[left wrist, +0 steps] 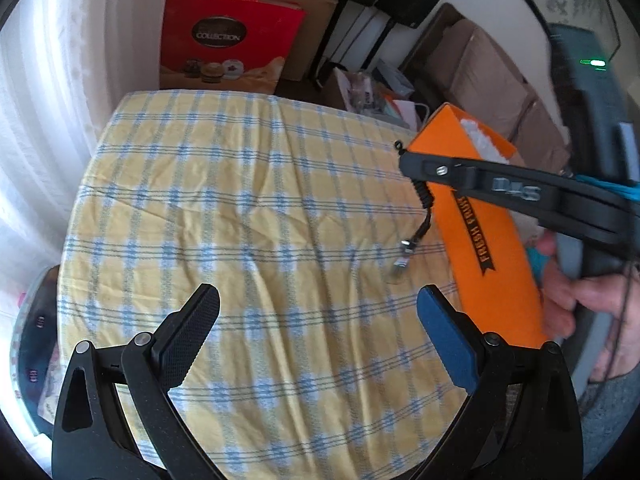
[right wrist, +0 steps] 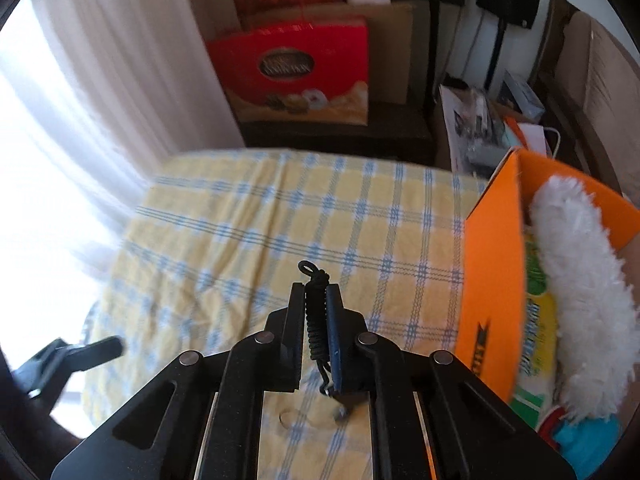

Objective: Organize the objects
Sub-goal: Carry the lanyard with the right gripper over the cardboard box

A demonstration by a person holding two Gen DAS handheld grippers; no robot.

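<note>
The right gripper (right wrist: 315, 312) is closed tight on a black coiled cord (right wrist: 317, 320), pinched between the black pad and the blue pad at the centre of the right wrist frame; a small loop of the cord stands above the fingertips and a metal clip (right wrist: 335, 394) hangs below them. In the left wrist frame the same gripper reaches in from the right edge, with the cord dangling from its tip and the clip hanging just above the cloth; whether the clip touches the cloth cannot be told. The left gripper (left wrist: 320, 300) stands wide open at the bottom of its own frame, with nothing between its pads, above the table (left wrist: 240, 200), which is covered in yellow and blue checked cloth. An orange box (right wrist: 492, 280) sits at the right side of the table and contains a white fluffy duster (right wrist: 580, 300) and a yellow and green packet (right wrist: 540, 320). A hand (left wrist: 580, 300) shows at the right edge of the left wrist frame. A red gift box (right wrist: 296, 76) stands beyond the table, at upper centre.
</note>
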